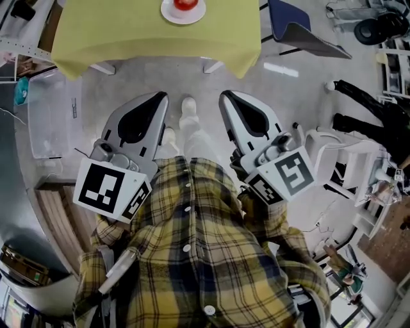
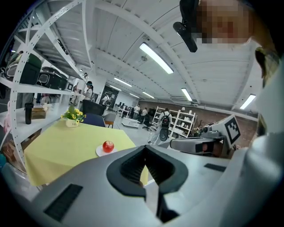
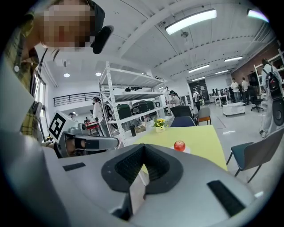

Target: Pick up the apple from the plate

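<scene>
sitting on a white plate (image 1: 182, 15) near the edge of the yellow-clothed table (image 1: 128, 35), the red apple (image 1: 186, 3) is well ahead of the person and well apart from both tools. the left gripper (image 1: 163, 97) and the right gripper (image 1: 225, 96) are held side by side close to the body, pointing toward the table. each one's jaws are closed tip to tip with nothing between them, so both have to open before any grasp.

judging by its look, the apple is firm and fairly light, with smooth, glossy skin that offers the pads little bite. it is round, so it will likely roll or squirt out if pinched above or below its middle. the sound place to take hold is across its widest girth, one pad on each side, with enough squeeze to lift and not so much as to bruise it. the fruit is small in every view, so i cannot tell which way its stem points. the plate looks shallow and light and may slide on the cloth if nudged.
</scene>
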`<state>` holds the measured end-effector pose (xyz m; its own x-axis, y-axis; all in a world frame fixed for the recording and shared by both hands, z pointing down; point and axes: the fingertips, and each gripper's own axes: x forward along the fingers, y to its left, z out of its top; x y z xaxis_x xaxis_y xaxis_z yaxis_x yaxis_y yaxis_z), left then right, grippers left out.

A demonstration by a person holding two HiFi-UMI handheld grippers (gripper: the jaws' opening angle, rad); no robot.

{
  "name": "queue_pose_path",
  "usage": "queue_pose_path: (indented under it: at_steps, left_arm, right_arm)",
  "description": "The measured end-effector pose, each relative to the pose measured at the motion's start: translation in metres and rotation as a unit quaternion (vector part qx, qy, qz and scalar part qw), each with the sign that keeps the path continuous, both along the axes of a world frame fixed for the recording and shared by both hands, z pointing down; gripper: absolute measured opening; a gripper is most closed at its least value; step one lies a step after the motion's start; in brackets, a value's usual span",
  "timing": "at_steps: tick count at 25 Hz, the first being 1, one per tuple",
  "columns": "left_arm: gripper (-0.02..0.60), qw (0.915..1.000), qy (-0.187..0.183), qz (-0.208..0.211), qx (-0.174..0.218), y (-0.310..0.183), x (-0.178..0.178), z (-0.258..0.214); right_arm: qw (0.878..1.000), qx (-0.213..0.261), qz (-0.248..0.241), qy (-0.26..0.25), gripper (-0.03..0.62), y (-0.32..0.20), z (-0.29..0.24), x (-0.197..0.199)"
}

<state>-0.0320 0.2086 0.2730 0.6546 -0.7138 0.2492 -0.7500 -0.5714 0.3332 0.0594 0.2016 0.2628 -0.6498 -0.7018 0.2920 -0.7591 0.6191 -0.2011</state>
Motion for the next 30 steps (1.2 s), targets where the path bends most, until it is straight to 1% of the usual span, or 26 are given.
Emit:
queue_pose_path:
  at_steps: [6, 13, 18, 22, 27, 30]
  left_arm:
    - [0.008, 0.9999, -0.001, -0.015, 0.008, -0.059, 0.017, -0.009]
    - [0.008, 0.9988, -0.001, -0.044, 0.023, -0.120, 0.042, -0.021]
    - [0.008, 0.9979, -0.005, -0.060, 0.024, -0.147, 0.056, -0.021]
    - [0.008, 0.9977, -0.008, -0.063, 0.023, -0.160, 0.064, -0.021]
    - [0.008, 0.9972, -0.010, -0.070, 0.025, -0.175, 0.061, -0.022]
    - [0.008, 0.9974, -0.010, -0.067, 0.024, -0.185, 0.053, -0.021]
  right_arm:
    - [1.000, 0.003, -0.021, -0.003, -0.003, -0.061, -0.006, 0.013]
    - [0.999, 0.014, -0.052, -0.002, -0.003, -0.122, -0.017, 0.036]
    - [0.997, 0.016, -0.075, -0.007, -0.003, -0.151, -0.016, 0.048]
    - [0.996, 0.017, -0.082, -0.012, -0.003, -0.166, -0.017, 0.052]
    - [0.996, 0.014, -0.090, -0.012, -0.003, -0.181, -0.014, 0.047]
    - [0.996, 0.013, -0.089, -0.012, -0.003, -0.192, -0.014, 0.039]
